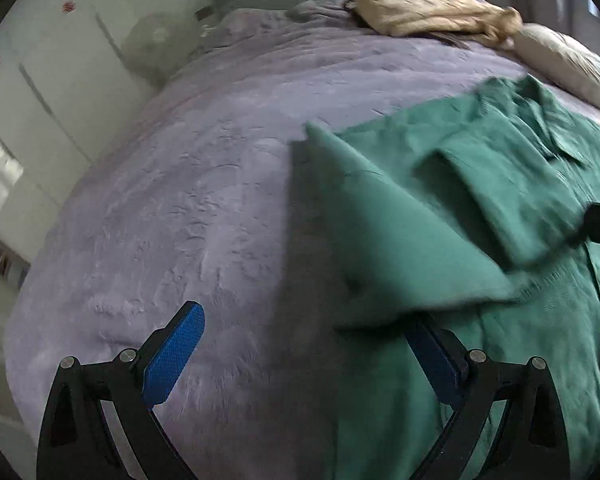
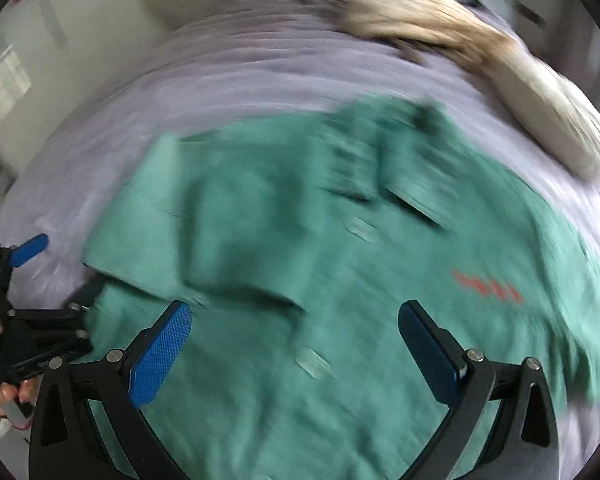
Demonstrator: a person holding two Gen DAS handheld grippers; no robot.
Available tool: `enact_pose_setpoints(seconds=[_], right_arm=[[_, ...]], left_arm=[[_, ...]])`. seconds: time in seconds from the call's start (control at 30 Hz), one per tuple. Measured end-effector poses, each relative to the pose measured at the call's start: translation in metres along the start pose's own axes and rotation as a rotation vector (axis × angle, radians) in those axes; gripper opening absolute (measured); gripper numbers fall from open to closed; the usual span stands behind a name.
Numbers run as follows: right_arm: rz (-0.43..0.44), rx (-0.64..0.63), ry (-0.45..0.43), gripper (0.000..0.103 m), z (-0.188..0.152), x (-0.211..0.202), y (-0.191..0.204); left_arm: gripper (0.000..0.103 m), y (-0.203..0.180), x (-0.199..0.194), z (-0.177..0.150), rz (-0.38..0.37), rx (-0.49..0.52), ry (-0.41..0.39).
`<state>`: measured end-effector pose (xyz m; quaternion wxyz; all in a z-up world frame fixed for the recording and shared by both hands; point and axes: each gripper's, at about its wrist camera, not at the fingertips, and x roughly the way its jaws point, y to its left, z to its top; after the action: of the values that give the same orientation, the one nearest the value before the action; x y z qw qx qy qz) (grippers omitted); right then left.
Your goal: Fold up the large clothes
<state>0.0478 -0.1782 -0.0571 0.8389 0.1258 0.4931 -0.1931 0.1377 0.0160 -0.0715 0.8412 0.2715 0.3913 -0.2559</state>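
Note:
A large green button-up shirt [image 1: 440, 208] lies spread on a lilac fuzzy blanket, with its left sleeve folded in over the body. In the right wrist view the shirt [image 2: 340, 260] fills the middle, blurred, with red lettering on the chest. My left gripper [image 1: 304, 344] is open and empty at the shirt's left edge; its right finger sits under a fold of green cloth. My right gripper [image 2: 296, 340] is open and empty above the shirt's front. The left gripper also shows at the left edge of the right wrist view [image 2: 56, 268].
The lilac blanket [image 1: 180, 200] covers the bed. A beige garment [image 1: 432, 8] and a pale pillow [image 1: 560, 60] lie at the far right of the bed. A grey headboard and pillows stand behind. White wardrobe doors [image 1: 40, 80] line the left side.

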Motion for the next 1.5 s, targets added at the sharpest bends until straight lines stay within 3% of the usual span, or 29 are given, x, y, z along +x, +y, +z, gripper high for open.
enact_pose_setpoints(seconds=[0.1, 0.17, 0.2, 0.23, 0.27, 0.3, 0.47, 0.57, 0.67, 0.7, 0.77, 0.8, 0.87, 0.9, 0.93, 1.1, 1.17, 1.23, 1.4, 1.5], right_arm=[[-0.01, 0.01, 0.008, 0.103, 0.027, 0.04, 0.022], [-0.079, -0.005, 0.066, 0.103, 0.035, 0.075, 0.032], [-0.121, -0.028, 0.096, 0.094, 0.033, 0.087, 0.037], [-0.161, -0.054, 0.114, 0.062, 0.032, 0.098, 0.037], [-0.158, -0.049, 0.105, 0.048, 0.03, 0.093, 0.033], [-0.156, -0.022, 0.086, 0.027, 0.03, 0.084, 0.025], [-0.033, 0.219, -0.053, 0.025, 0.02, 0.018, -0.054], [0.033, 0.41, -0.042, 0.025, -0.001, 0.01, -0.117], [0.032, 0.597, 0.01, 0.024, -0.035, 0.02, -0.173], [0.11, 0.712, 0.011, 0.022, -0.053, 0.024, -0.194], [0.199, 0.824, -0.022, 0.024, -0.07, 0.022, -0.21], [0.225, 0.852, -0.03, 0.025, -0.076, 0.02, -0.212], [0.281, 0.862, -0.034, 0.044, -0.076, 0.019, -0.21], [0.301, 0.862, -0.034, 0.062, -0.076, 0.019, -0.208], [0.325, 0.853, -0.037, 0.073, -0.072, 0.018, -0.204], [0.316, 0.753, 0.012, 0.074, -0.058, 0.028, -0.175], [0.272, 0.715, 0.027, 0.066, -0.055, 0.028, -0.168], [0.175, 0.637, 0.069, 0.009, -0.047, 0.03, -0.159], [0.061, 0.515, 0.03, 0.007, -0.04, 0.01, -0.152], [-0.018, 0.49, 0.078, 0.003, -0.051, 0.016, -0.16]], left_arm=[[0.1, -0.001, 0.017, -0.004, 0.07, -0.031, -0.005], [0.1, 0.006, 0.025, -0.008, 0.096, -0.074, 0.012], [0.1, 0.01, 0.029, -0.009, 0.096, -0.098, 0.02], [0.1, 0.014, 0.031, -0.01, 0.084, -0.12, 0.026], [0.1, 0.019, 0.033, -0.011, 0.065, -0.145, 0.031], [0.1, 0.022, 0.034, -0.012, 0.057, -0.157, 0.03], [0.1, 0.032, 0.037, -0.013, 0.079, -0.162, 0.016], [0.1, 0.042, 0.044, -0.013, 0.068, -0.179, 0.023], [0.1, 0.044, 0.043, -0.014, 0.053, -0.135, 0.023], [0.1, 0.043, 0.039, -0.015, 0.045, -0.101, 0.018], [0.1, 0.044, 0.029, -0.017, 0.028, -0.034, 0.01], [0.1, 0.045, 0.024, -0.019, 0.017, -0.001, 0.015], [0.1, 0.049, 0.015, -0.023, -0.008, 0.042, 0.036], [0.1, 0.053, 0.01, -0.025, -0.015, 0.051, 0.046], [0.1, 0.057, 0.006, -0.025, -0.026, 0.046, 0.055], [0.1, 0.083, 0.004, -0.006, -0.107, -0.128, 0.081], [0.1, 0.079, 0.013, 0.004, -0.14, -0.175, 0.077], [0.1, 0.063, 0.02, 0.01, -0.155, -0.156, 0.067], [0.1, 0.026, 0.051, 0.0, -0.073, -0.025, 0.1], [0.1, 0.039, 0.054, 0.001, -0.102, -0.071, 0.133]])
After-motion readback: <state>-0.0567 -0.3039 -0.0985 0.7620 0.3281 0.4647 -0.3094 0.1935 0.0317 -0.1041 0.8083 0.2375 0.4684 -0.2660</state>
